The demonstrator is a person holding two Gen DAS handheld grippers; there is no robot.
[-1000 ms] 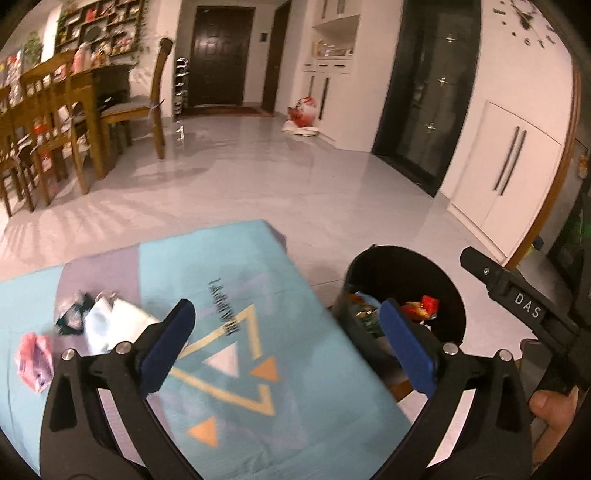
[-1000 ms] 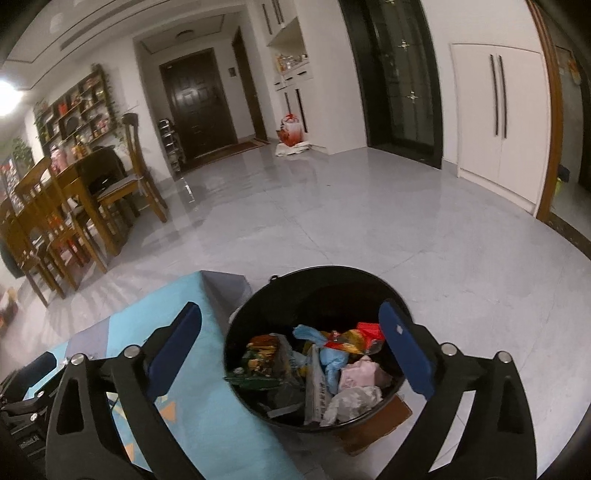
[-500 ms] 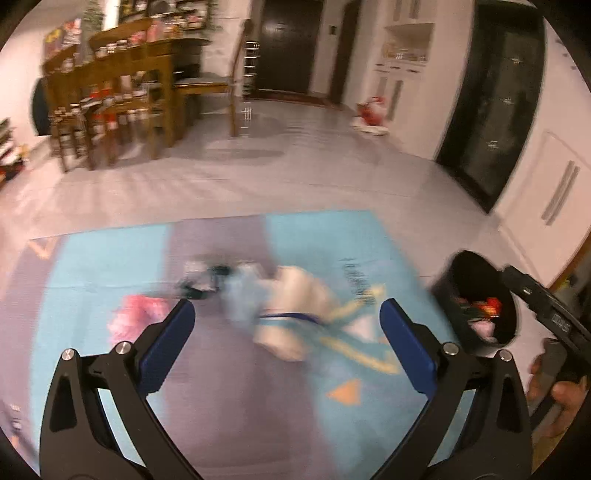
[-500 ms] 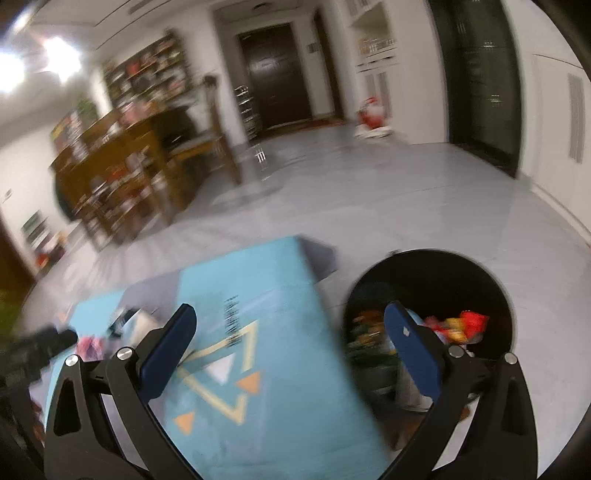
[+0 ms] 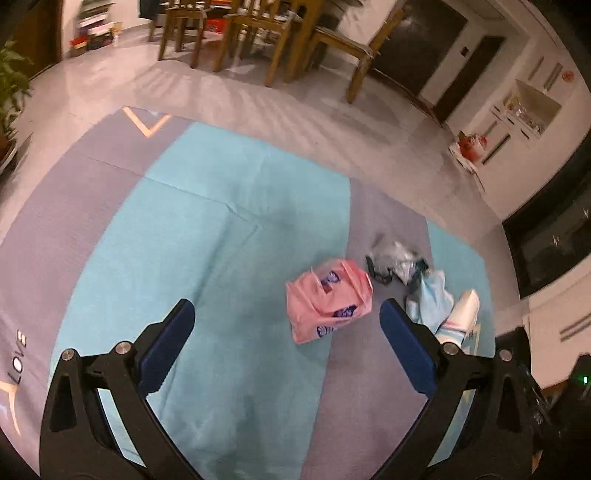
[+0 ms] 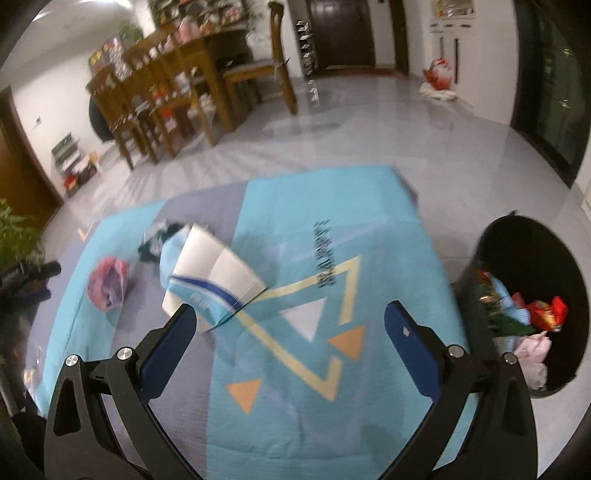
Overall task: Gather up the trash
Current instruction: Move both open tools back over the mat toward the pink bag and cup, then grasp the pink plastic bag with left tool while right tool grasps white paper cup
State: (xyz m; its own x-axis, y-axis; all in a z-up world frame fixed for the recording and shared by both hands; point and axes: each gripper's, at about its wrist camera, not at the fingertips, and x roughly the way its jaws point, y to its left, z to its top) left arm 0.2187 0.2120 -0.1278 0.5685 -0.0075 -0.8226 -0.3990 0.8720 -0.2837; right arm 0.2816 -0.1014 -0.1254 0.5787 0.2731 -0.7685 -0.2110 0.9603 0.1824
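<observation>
Trash bin [image 6: 532,310] shows only in the right wrist view; left gripper [image 5: 286,334] and right gripper [image 6: 288,332] both gape wide, empty.

The mat [image 5: 236,236] looks like matt, soft cloth. The floor [image 6: 369,122] at twelve o'clock is glossy, smooth tile. The pink wrapper [image 5: 327,301] is crinkled plastic film. The chairs [image 5: 266,33] are wood. The bin [image 6: 535,266] is smooth black plastic.

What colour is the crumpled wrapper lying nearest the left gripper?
Pink wrapper with small blue-purple prints, clearest in the left wrist view.
</observation>
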